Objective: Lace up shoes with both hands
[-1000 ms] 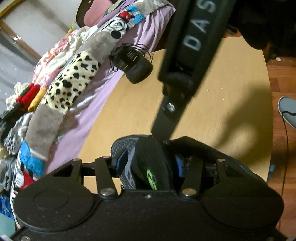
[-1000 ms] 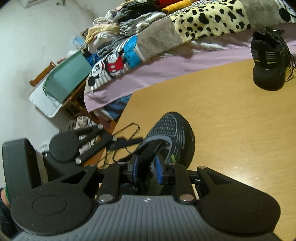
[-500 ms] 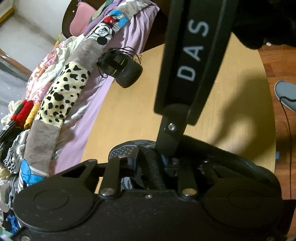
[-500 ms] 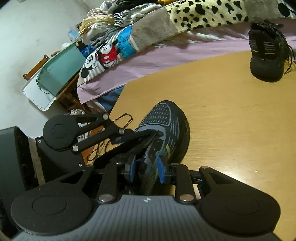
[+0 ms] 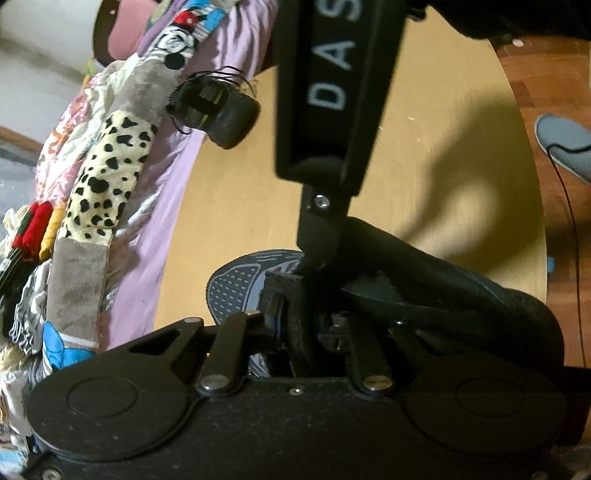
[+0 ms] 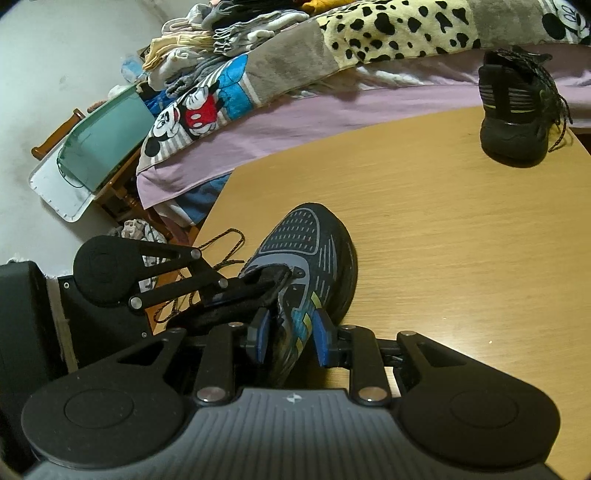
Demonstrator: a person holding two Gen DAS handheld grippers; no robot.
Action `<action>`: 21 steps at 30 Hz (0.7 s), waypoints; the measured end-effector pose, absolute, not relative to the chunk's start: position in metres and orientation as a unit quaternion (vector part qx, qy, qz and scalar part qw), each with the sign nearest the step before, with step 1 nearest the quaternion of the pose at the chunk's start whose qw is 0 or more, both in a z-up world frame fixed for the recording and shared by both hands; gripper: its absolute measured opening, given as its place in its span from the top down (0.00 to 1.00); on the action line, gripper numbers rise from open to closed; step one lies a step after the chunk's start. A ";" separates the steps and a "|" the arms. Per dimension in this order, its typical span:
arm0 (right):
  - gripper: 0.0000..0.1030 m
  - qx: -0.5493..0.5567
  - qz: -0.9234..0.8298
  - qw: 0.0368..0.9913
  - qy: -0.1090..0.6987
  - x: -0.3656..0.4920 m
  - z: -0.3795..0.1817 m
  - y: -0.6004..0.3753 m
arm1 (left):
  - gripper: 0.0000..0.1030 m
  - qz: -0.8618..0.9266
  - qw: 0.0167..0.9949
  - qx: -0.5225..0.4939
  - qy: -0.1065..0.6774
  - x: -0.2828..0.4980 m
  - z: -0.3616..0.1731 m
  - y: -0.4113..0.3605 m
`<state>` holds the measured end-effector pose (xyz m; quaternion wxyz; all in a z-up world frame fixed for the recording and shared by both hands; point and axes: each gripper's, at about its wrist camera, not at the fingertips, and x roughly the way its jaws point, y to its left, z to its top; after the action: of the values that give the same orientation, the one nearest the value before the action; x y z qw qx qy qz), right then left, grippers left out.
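The near shoe [image 6: 306,254] is seen in dark grey with blue and lime stripes; the far shoe [image 6: 513,110] is black; the desk [image 6: 443,240] is tan wood; the blanket [image 6: 388,26] is leopard-spotted yellow; the sheet [image 6: 295,122] is lilac.

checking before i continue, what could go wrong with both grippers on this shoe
The left gripper is closing on the tongue of the near shoe; soft fabric could slip out. The loose lace hangs past the table edge and may snag. The right gripper crowds the same spot, so the tools may collide.
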<state>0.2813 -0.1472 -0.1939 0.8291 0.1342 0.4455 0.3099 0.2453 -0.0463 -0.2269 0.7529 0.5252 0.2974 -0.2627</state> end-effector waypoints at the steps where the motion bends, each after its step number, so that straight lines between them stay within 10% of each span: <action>1: 0.74 0.134 0.309 0.829 0.446 0.281 -0.194 -0.147 | 0.89 -0.266 0.747 0.529 0.301 0.246 -0.228 -0.047; 21: 0.74 0.196 0.320 0.805 0.460 0.287 -0.203 -0.152 | 0.88 -0.302 0.663 0.593 0.343 0.254 -0.241 -0.056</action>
<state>0.2868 -0.1525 -0.2034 0.8047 0.1962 0.4598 0.3203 0.2543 -0.0564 -0.2410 0.6630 0.5928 0.3431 -0.3023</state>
